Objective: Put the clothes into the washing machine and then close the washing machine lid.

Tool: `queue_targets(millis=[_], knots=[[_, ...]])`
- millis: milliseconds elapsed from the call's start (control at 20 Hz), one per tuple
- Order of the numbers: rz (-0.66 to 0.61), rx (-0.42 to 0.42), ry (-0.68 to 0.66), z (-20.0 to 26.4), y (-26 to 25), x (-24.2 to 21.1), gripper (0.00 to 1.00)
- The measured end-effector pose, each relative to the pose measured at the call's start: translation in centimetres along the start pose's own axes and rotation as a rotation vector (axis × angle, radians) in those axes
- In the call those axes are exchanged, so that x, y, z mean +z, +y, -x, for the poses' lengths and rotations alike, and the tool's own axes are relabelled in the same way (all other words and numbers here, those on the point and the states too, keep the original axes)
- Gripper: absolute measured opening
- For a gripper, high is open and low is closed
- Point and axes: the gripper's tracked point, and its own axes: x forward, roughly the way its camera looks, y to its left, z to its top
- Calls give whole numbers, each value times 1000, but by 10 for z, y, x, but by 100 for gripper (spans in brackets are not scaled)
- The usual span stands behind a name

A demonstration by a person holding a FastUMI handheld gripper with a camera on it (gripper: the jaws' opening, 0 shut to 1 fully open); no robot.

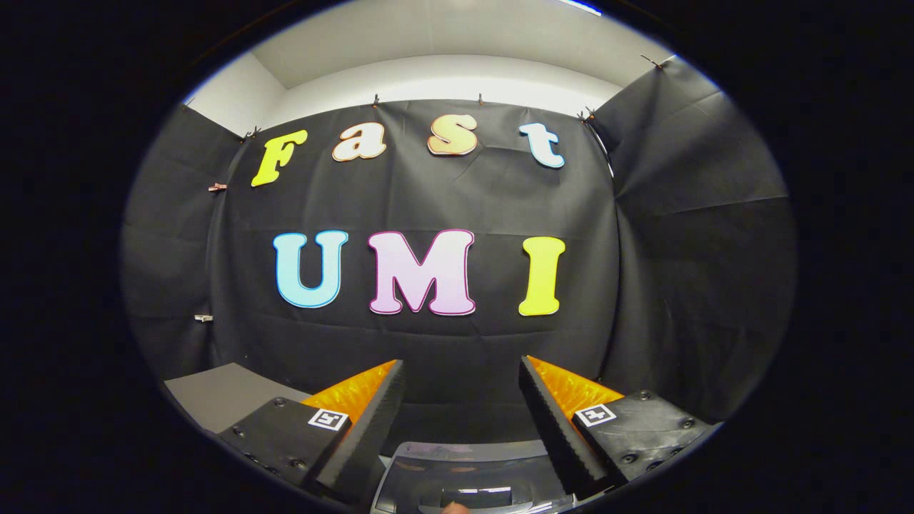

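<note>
Currently, a grey counter [221,400] is being seen low to the left of the jaws, running back to the booth's black cloth wall [443,200]. The gripper [460,421] is being held level and aimed straight at that wall; its jaws are being kept spread wide, with nothing pinched between them. The washing machine [464,482] is being viewed low between the two fingers, under them rather than ahead; its glossy lid panel is being crossed by light reflections. Whether the lid is up or down cannot be told from here. No clothes are being picked out. A small pale patch at the machine's near rim is too small to identify. Judgement: the gripper is being pointed too high, so a downward pitch toward the machine is being called for first.
</note>
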Motion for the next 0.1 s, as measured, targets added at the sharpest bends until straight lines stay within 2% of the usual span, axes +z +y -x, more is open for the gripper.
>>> queue_targets(millis=[100], knots=[[-4,-2,1,-2,-2,-2,99]])
